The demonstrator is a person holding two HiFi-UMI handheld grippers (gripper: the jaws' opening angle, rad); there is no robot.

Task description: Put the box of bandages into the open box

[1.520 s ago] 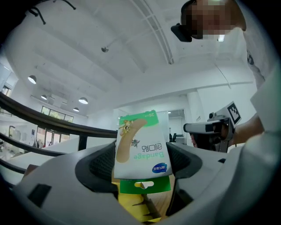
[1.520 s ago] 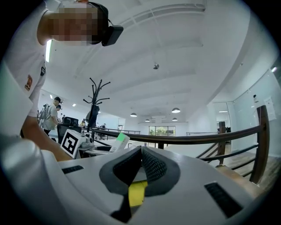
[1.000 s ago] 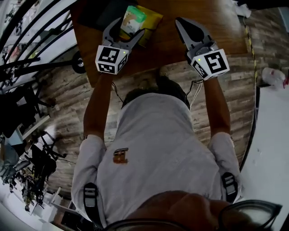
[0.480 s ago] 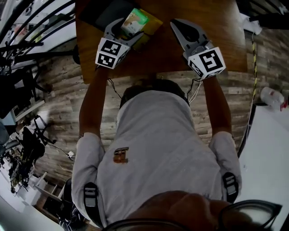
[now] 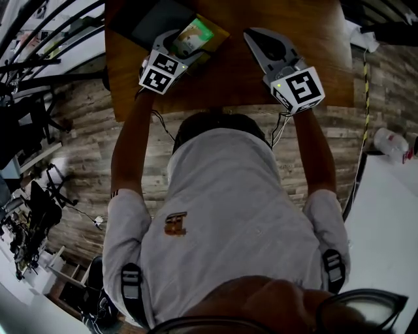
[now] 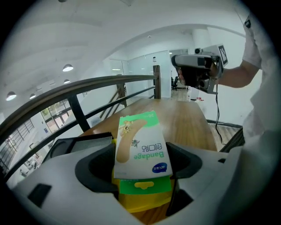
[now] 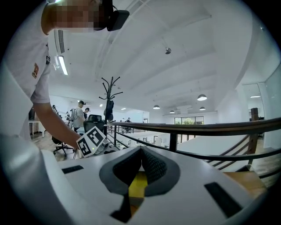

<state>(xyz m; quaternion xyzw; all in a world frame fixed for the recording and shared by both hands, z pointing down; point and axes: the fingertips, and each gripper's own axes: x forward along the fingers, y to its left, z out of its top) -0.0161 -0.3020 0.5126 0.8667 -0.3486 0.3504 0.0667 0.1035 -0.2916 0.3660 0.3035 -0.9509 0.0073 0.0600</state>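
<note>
**Head view:** the left gripper was clamped on the bandage box over the table, just beside the dark open box. The right gripper was held well apart to the right.

**Left gripper view:** the bandage box was pinched between the jaws (its print upside down), above a yellow packet.

**Right gripper view:** the jaws were pressed together, with nothing between them.

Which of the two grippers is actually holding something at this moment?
The left gripper: its jaws clamp the white-and-green bandage box. The right gripper has its jaws pressed together with nothing between them.
</note>
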